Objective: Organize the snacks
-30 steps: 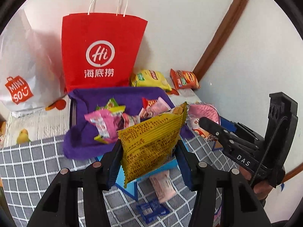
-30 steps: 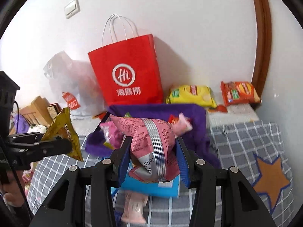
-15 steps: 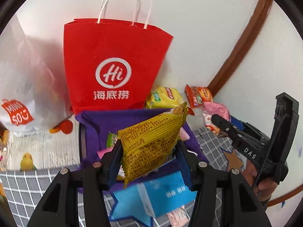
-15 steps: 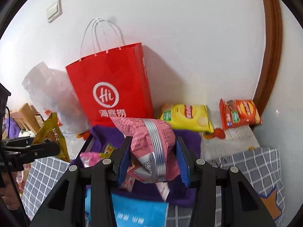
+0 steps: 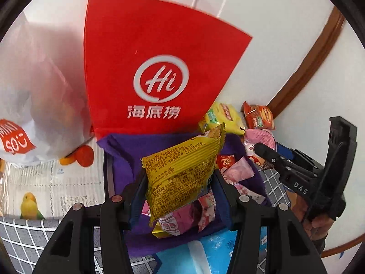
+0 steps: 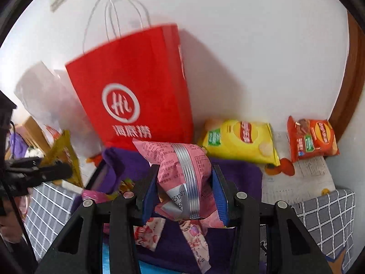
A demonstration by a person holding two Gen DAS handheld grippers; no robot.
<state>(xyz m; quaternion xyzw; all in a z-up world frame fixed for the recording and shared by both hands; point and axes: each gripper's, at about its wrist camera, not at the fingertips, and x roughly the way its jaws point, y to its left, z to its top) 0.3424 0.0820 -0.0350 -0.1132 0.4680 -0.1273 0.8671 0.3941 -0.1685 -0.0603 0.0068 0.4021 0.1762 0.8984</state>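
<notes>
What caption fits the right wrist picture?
Right claw grips a pink snack packet above the purple tray.

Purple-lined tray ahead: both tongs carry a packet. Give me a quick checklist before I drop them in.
1. Left tongs clamped on the yellow packet: ok.
2. Right tongs clamped on the pink packet: ok.
3. Purple-lined tray below the left tongs: ok.
4. Free room in the tray: ok, bare purple cloth at its left; small snacks crowd the right.
5. Red paper bag standing behind the tray, clear of the drop: ok.
6. Height of the packets above the tray: cannot tell.
</notes>
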